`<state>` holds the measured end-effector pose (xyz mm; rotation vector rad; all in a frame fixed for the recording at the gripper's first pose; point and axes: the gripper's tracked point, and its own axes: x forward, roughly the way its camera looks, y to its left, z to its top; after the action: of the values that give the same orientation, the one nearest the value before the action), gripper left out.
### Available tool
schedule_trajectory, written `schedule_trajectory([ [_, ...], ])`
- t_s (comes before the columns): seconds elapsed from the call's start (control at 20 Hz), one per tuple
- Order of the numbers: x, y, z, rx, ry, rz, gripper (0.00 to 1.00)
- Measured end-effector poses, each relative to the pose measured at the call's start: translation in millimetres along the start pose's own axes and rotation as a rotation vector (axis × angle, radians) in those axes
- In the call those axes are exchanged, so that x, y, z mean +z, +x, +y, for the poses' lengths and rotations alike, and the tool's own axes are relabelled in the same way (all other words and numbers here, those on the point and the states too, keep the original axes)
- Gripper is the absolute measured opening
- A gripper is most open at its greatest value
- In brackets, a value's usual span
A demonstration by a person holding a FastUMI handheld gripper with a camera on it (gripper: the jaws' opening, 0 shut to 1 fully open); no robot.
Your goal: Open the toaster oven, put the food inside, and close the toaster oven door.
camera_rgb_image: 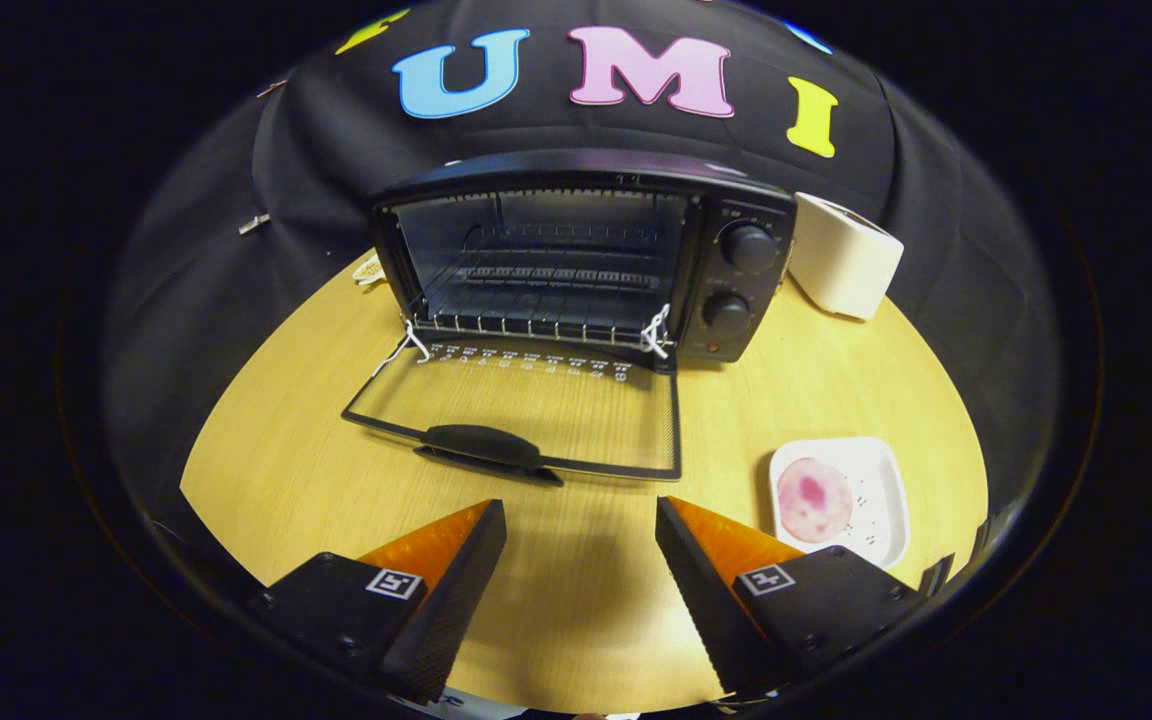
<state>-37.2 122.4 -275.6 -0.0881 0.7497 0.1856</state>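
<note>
A black toaster oven [586, 250] stands at the back of the wooden table, well beyond my fingers. Its glass door [526, 415] is folded flat down onto the table, with the black handle [484, 443] at its near edge. Inside, a wire rack [536, 300] is bare. The food, a round pink slice [813, 498], lies on a small white square plate [881, 470] just ahead and right of my right finger. My gripper [581, 520] is open, with nothing between its fingers, hovering just short of the door handle.
A white boxy appliance [844, 255] stands right of the oven. Two black knobs [736, 280] sit on the oven's right panel. White string ties hang at the door hinges [656, 335]. A small pale object [368, 270] peeks out left of the oven.
</note>
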Motion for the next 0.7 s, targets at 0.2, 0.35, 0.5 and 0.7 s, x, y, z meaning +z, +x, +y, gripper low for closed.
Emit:
schedule_trajectory([
  [0.2, 18.7, -26.5, -42.6, 0.002, 0.006, -0.047, 0.98],
  [0.35, 25.4, -34.8, -92.2, -0.027, 0.020, -0.049, 0.98],
  [0.5, 24.9, -42.4, -144.9, -0.060, 0.049, -0.030, 0.98],
  [0.7, 24.0, -47.0, -210.9, -0.102, 0.110, -0.007, 0.99],
])
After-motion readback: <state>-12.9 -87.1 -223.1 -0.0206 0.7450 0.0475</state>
